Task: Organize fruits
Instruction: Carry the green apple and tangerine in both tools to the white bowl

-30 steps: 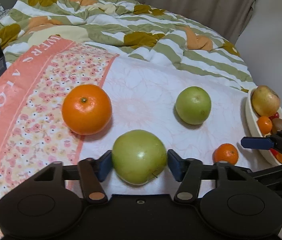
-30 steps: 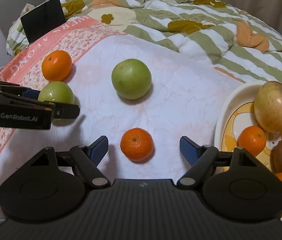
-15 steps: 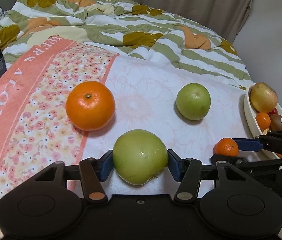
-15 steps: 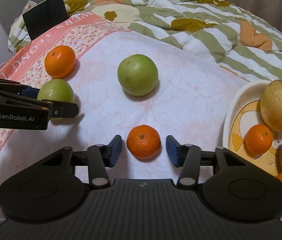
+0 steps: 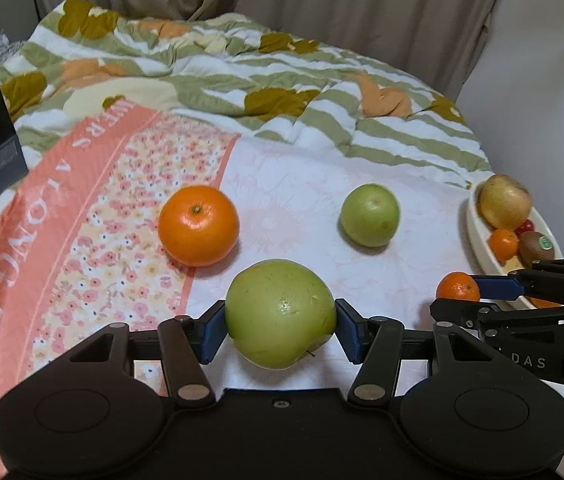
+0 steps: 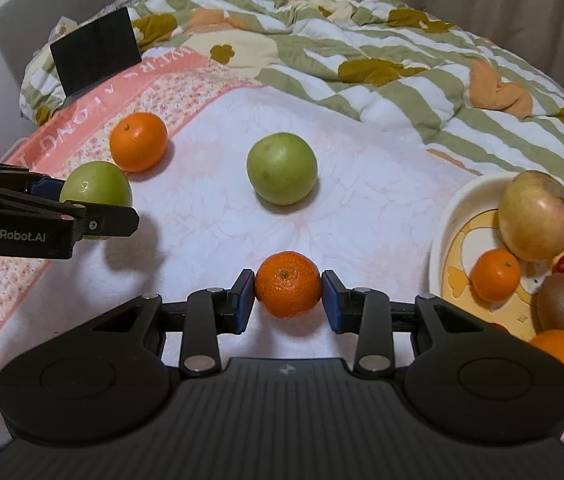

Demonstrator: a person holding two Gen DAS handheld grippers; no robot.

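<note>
Left wrist view: left gripper clamps a green apple near the bedspread's front edge, with open cloth between it, the large orange and a second green apple. Right gripper pinches a small mandarin, just left of the cream fruit bowl at the right edge. Rumpled striped quilt and curtains lie behind.

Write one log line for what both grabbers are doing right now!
left gripper: shut on green apple | right gripper: shut on mandarin | bowl: waiting
</note>
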